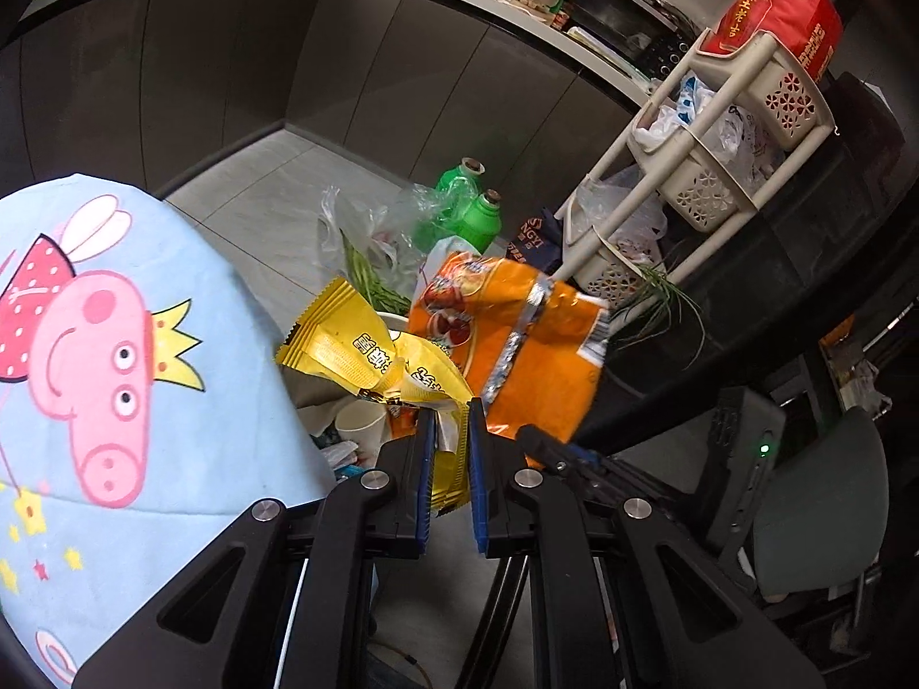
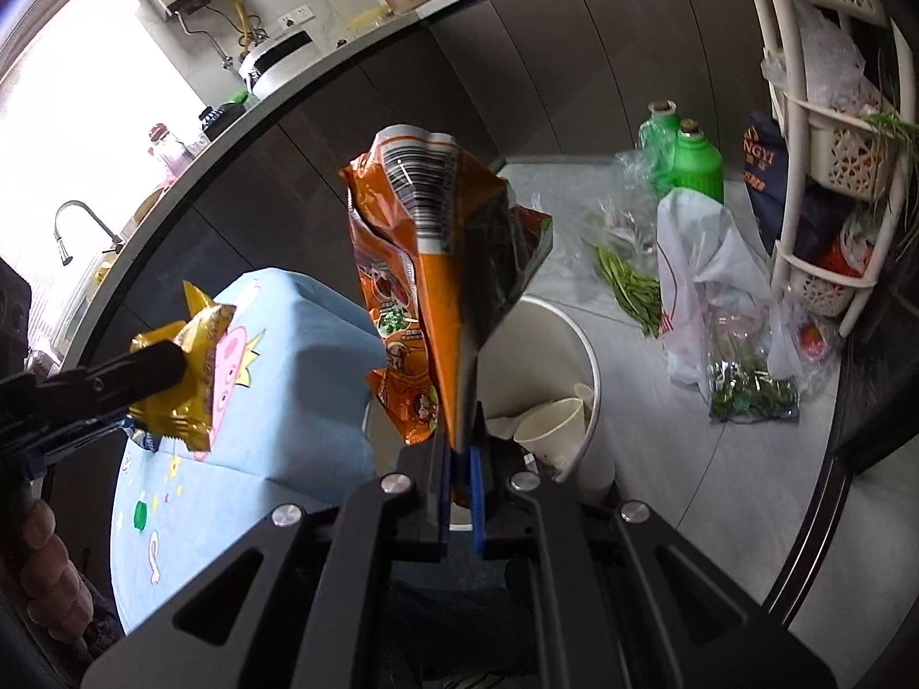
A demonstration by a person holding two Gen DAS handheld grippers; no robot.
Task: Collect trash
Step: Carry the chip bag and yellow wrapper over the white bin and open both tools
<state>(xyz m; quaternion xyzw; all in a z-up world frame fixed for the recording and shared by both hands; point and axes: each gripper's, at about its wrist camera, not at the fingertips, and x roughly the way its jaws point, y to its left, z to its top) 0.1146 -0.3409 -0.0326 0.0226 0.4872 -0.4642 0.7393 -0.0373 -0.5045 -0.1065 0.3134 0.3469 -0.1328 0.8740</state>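
Observation:
My left gripper [image 1: 451, 416] is shut on a crumpled yellow wrapper [image 1: 367, 353]. In the right wrist view this gripper [image 2: 172, 364] and the yellow wrapper [image 2: 192, 370] hang over the blue cartoon cloth [image 2: 298, 379]. My right gripper [image 2: 459, 459] is shut on the bottom edge of an orange snack bag [image 2: 419, 264], which stands upright above a white bin [image 2: 577, 339]. The bin holds paper cups [image 2: 548, 419]. From the left wrist view the orange bag [image 1: 517, 344] hangs right of the yellow wrapper, with a paper cup [image 1: 359, 428] below.
Green bottles [image 2: 698, 163], a white plastic bag [image 2: 706, 287] and loose greens [image 2: 629, 287] lie on the tiled floor beyond the bin. A cream tiered rack [image 1: 712, 132] stands at the right. Dark cabinets [image 1: 201, 57] close the back. A hand [image 2: 46, 562] grips the left handle.

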